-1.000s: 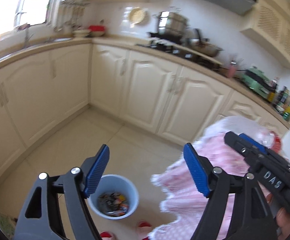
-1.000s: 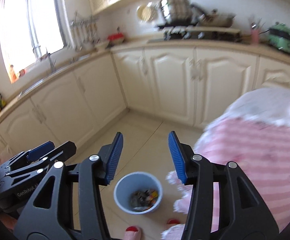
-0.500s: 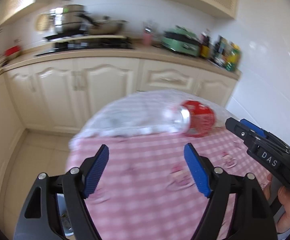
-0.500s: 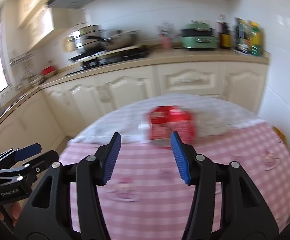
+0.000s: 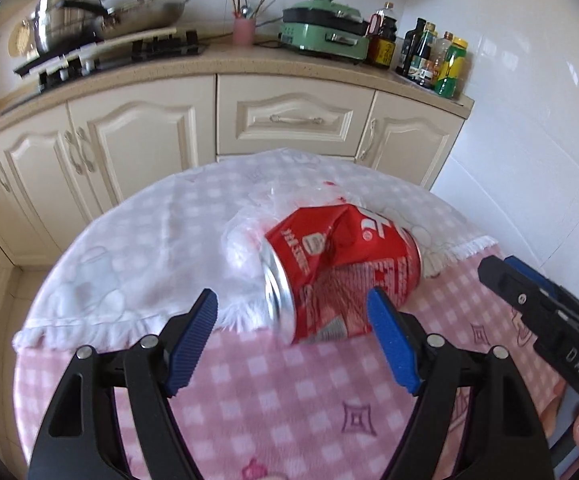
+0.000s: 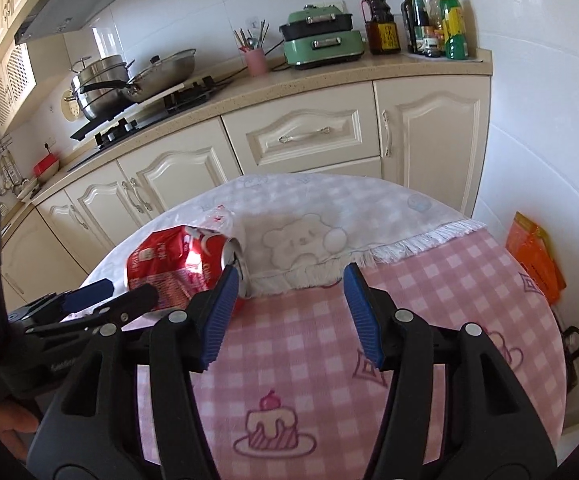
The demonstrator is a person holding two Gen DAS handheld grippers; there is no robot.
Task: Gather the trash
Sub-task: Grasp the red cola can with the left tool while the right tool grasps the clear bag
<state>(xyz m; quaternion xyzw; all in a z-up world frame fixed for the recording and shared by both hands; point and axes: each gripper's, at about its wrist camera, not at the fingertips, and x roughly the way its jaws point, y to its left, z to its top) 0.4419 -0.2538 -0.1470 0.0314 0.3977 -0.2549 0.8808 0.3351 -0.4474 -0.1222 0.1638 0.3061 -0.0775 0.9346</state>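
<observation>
A crushed red drink can (image 5: 337,268) lies on its side on the round table (image 5: 273,400), at the seam between the white cloth and the pink checked cloth. A crumpled clear plastic wrapper (image 5: 257,224) lies just behind it. My left gripper (image 5: 293,332) is open and empty, low over the table, with the can just ahead between its fingers. The can also shows in the right wrist view (image 6: 177,268), to the left of my right gripper (image 6: 289,300), which is open and empty over the pink cloth.
Cream kitchen cabinets (image 6: 309,136) and a counter with pots (image 6: 129,80), a green cooker (image 6: 321,46) and several bottles (image 6: 433,20) stand behind the table. An orange bag (image 6: 533,256) sits right of the table by the white wall.
Both grippers swung from the blue trash bin on the floor up to the table, then closed in on the red can. Both stayed open.
</observation>
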